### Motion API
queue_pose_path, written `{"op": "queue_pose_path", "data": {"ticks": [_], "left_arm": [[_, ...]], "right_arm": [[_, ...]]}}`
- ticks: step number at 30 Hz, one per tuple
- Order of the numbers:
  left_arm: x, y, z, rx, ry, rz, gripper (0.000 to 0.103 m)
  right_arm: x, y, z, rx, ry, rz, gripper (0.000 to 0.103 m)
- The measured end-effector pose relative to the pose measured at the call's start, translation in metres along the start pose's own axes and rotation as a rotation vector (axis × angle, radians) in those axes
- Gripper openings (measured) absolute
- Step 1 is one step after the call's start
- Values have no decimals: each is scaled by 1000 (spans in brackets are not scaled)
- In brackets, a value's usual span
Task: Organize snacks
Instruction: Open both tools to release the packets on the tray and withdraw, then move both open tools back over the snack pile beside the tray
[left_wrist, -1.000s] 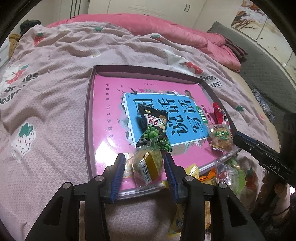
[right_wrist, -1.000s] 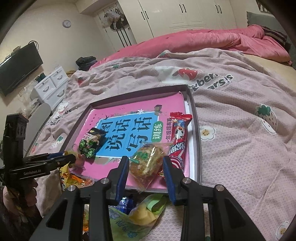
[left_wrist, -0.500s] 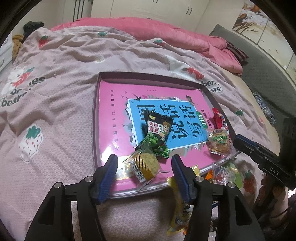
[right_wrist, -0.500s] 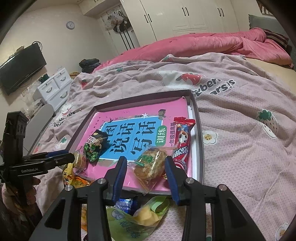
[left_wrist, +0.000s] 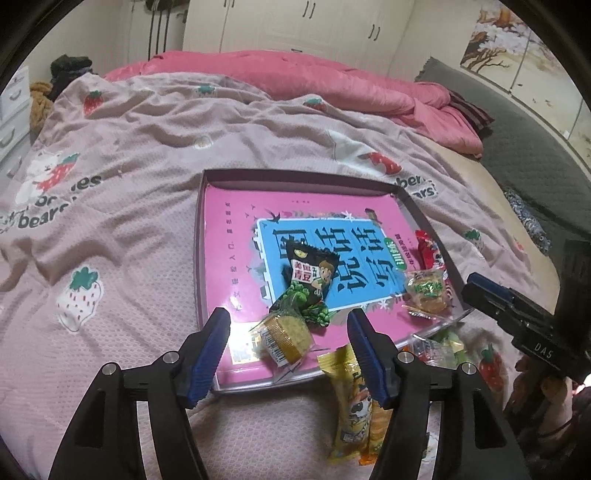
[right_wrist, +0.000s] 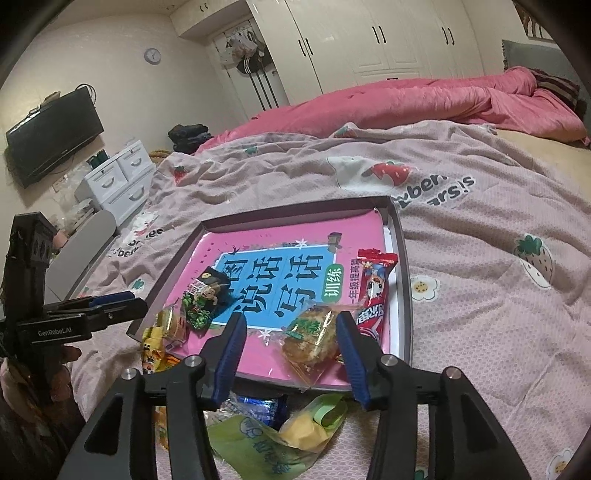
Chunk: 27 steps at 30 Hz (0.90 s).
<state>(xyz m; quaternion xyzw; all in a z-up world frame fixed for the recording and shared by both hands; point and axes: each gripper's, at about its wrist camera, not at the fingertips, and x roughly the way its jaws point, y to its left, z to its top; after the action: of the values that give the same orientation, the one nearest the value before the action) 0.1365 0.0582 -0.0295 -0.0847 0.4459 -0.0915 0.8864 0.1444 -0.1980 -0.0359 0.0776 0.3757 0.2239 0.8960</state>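
Now both drops look done: left gripper (left_wrist: 290, 352) jaws have just been opening and stand clear of the small cake (left_wrist: 286, 338), which lies free at the tray's (left_wrist: 295, 176) near edge. Right gripper (right_wrist: 290, 352) jaws likewise have been opening, off the pastry packet (right_wrist: 312, 338) beside the red snack (right_wrist: 373, 291); remaining snacks on the bedspread (left_wrist: 147, 147) near the tray are probably next.

Blue packet (right_wrist: 258, 404) half hidden behind right gripper (right_wrist: 288, 350); green bag (right_wrist: 266, 446) cut off by frame edge.

Both wrist views look down closely, sharing the tray (left_wrist: 199, 258).
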Motion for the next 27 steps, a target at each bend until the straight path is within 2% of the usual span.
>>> {"op": "queue_pose_path", "data": {"ticks": [27], "left_arm": [[-31,-14,-8,29,-25,-25,70]], "right_arm": [[-27,28,-5,-96,-43,32,54]]}}
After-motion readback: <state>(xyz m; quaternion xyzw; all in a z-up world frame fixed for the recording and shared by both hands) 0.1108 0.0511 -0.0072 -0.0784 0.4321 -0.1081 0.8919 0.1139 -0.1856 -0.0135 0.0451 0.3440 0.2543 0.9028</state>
